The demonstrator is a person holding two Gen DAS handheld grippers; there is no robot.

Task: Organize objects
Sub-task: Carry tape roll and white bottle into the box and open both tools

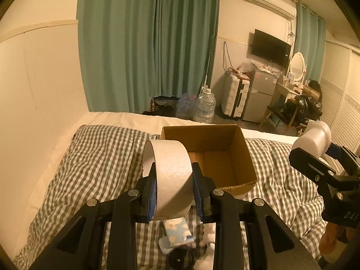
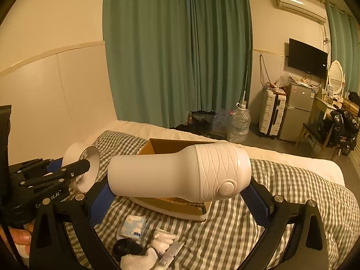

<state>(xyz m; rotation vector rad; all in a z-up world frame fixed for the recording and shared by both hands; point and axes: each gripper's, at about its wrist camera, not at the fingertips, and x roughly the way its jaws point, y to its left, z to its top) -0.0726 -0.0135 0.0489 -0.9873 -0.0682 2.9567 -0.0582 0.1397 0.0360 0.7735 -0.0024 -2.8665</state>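
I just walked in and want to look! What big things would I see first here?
A big white tape roll is pinched in the left gripper, lifted over the checked bed. The right gripper clamps a white bottle lying sideways. Behind both, an open cardboard box sits on the bed, with green curtains on the far wall.

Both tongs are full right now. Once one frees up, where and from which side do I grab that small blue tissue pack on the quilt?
Take the tissue pack across its two long edges, coming straight down from above. It lies flat on the checked quilt, so only its sides offer purchase. The black round object and white socks crowd its near end, so stay mid-length.
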